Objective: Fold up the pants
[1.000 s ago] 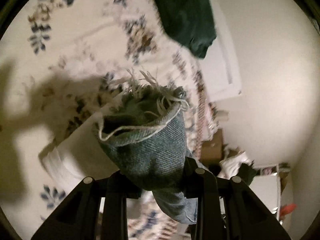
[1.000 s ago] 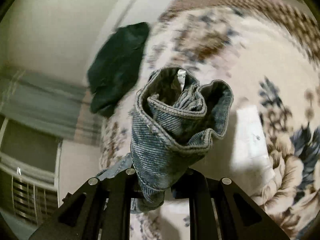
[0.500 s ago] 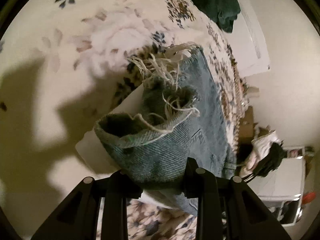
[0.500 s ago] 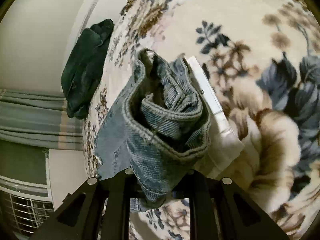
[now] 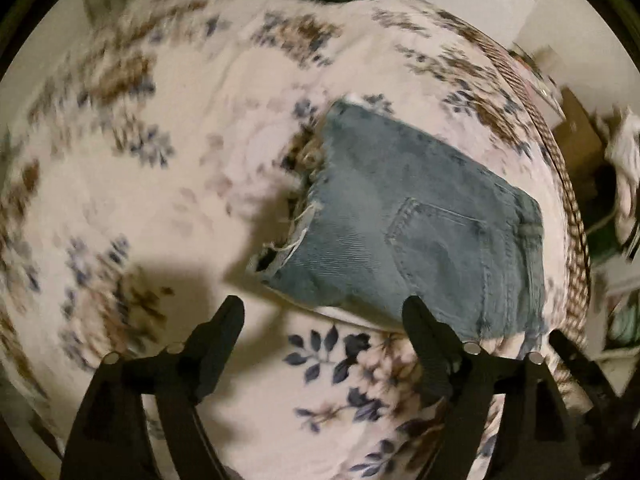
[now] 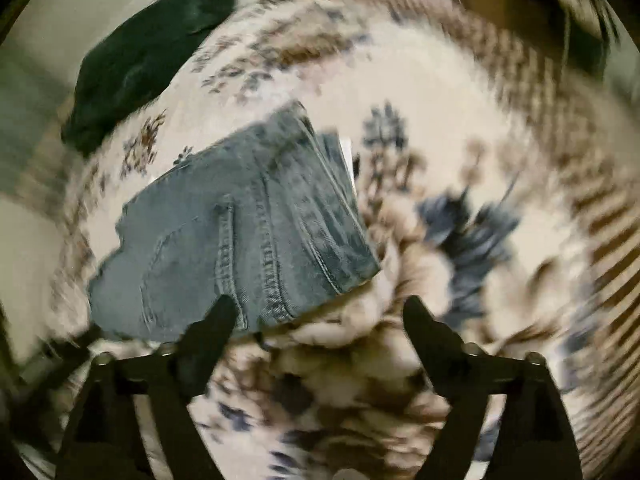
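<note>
Half a second ago each tool had a bunched end of the denim pinched between its fingers; now both have let go, and the jeans (image 5: 420, 232) lie folded flat on the floral blanket (image 5: 160, 184), back pocket facing up. The left gripper (image 5: 324, 312) has its fingers spread wide with nothing between them, hanging just short of the frayed cuff end, its right finger overlapping the near edge of the denim in view. The right gripper (image 6: 316, 312) is likewise spread wide and empty, its left finger overlapping the near edge at the waistband end of the jeans (image 6: 240, 236). A white sheet-like edge (image 5: 344, 314) peeks out beneath the denim; what it is cannot be told. Both views are smeared by motion. A dark green garment (image 6: 136, 60) sits at the blanket's far edge, well apart from the jeans, and cluttered items (image 5: 624, 184) show beyond the striped border. Nothing lies on top of the folded denim.
</note>
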Demonstrator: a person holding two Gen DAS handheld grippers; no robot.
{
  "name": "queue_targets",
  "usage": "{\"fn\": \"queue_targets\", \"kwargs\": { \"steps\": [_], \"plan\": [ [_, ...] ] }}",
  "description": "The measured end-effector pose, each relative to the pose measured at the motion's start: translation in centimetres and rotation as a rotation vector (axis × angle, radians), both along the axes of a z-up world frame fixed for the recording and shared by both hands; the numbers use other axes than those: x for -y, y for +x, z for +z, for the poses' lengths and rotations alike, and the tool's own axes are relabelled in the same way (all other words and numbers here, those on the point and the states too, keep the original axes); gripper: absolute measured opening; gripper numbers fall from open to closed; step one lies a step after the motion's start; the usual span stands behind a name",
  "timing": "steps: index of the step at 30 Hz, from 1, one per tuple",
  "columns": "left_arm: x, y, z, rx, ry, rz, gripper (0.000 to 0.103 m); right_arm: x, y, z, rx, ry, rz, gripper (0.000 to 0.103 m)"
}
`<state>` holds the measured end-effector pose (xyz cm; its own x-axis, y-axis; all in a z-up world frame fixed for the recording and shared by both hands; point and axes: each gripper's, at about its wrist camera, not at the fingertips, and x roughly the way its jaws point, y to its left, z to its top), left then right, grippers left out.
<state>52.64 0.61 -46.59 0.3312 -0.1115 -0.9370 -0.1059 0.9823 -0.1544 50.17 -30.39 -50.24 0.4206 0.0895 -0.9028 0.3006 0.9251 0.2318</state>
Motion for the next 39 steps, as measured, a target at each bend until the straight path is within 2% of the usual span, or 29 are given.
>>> {"fn": "queue_targets", "kwargs": {
  "steps": [2, 4, 9, 14, 17, 27, 34, 39],
  "plan": [
    [1.1, -0.6, 2.2, 0.036, 0.068, -0.041, 0.082, -1.1, -0.7, 2.6, 0.022, -0.104, 0.036, 0.097],
    [1.6, -1.1, 4.2, 0.073, 0.1, -0.072, 0.083, -2.2, -1.7, 5.8, 0.057, -0.187, 0.051, 0.103],
    [2.7, -3.6, 9.5, 0.14, 0.129, -0.109, 0.083, -3.2, -4.2, 12.8, 0.118, -0.281, 0.045, 0.103],
    [3.5, -7.5, 16.2, 0.225, 0.125, -0.109, 0.083, -4.0, -8.5, 21.0, 0.165, -0.312, 0.045, 0.103],
    [3.8, -10.3, 20.1, 0.278, 0.132, -0.114, 0.083, -3.7, -11.6, 24.9, 0.191, -0.308, 0.036, 0.103],
    [4.5, -21.3, 31.1, 0.419, 0.142, -0.117, 0.083, -3.5, -25.0, 38.6, 0.32, -0.315, 0.048, 0.103],
    [4.5, -27.8, 36.2, 0.476, 0.143, -0.107, 0.083, -4.6, -34.1, 46.2, 0.401, -0.328, 0.102, 0.103],
    [4.3, -31.0, 38.8, 0.499, 0.133, -0.104, 0.083, -5.4, -38.5, 50.3, 0.437, -0.335, 0.128, 0.103]
  ]
}}
